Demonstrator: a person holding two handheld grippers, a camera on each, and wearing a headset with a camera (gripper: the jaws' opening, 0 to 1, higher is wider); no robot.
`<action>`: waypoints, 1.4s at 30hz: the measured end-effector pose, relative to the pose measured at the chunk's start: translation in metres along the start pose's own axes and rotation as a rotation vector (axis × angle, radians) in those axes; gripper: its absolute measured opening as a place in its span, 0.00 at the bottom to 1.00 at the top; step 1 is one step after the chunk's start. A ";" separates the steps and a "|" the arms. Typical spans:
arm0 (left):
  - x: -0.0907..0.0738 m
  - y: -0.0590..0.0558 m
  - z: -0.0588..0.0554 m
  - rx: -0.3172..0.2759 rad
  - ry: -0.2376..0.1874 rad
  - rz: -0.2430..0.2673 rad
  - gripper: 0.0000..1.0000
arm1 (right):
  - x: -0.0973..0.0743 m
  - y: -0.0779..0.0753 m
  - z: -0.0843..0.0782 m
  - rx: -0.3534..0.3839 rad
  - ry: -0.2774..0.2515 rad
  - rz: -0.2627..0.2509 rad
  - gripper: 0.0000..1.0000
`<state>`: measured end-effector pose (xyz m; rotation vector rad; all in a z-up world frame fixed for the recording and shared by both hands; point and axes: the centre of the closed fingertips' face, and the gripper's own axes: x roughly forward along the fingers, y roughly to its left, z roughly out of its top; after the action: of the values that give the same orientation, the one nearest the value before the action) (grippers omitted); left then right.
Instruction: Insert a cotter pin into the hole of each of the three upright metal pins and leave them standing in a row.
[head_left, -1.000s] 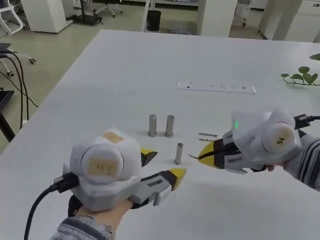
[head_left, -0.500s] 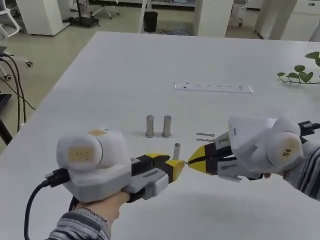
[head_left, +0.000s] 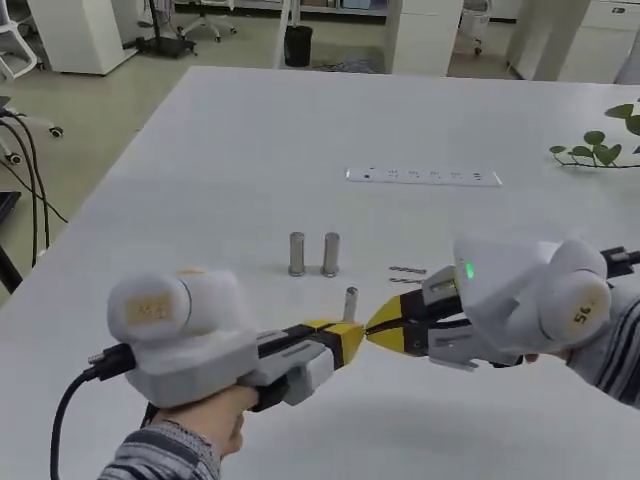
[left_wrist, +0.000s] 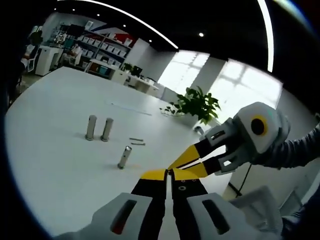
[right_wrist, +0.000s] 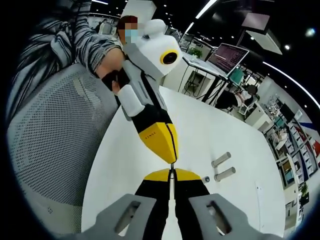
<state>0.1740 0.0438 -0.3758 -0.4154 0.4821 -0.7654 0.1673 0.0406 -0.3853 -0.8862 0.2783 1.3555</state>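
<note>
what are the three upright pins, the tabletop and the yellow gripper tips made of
Upright pins: bare metal, probably steel; grey with a bright sheen down the sides. Tabletop: white matte laminate or painted board; smooth, only soft glare. Left gripper tips: yellow moulded plastic or rubber; even colour, dull surface, which one is unclear.

Bright, even light from overhead fills the room, so the white desk (head_left: 250, 130) looks pale and flat and the metal pins (head_left: 297, 253) throw only faint, soft shadows. In the left gripper view the windows (left_wrist: 235, 85) burn out to white glare. Both gripper views bend the ceiling light strips (left_wrist: 265, 30) into arcs, and their edges are stretched and soft.
</note>
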 end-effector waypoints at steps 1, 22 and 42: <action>0.000 0.000 -0.001 -0.005 0.002 -0.002 0.00 | 0.000 0.000 0.000 0.000 -0.001 0.000 0.00; -0.001 -0.008 -0.006 0.323 0.090 -0.053 0.00 | -0.002 0.004 -0.002 0.031 -0.012 0.012 0.00; -0.012 -0.026 -0.007 0.569 0.129 -0.197 0.00 | -0.005 0.021 0.002 0.107 -0.066 0.098 0.00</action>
<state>0.1483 0.0346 -0.3651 0.1207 0.3246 -1.0824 0.1463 0.0374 -0.3895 -0.7454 0.3439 1.4440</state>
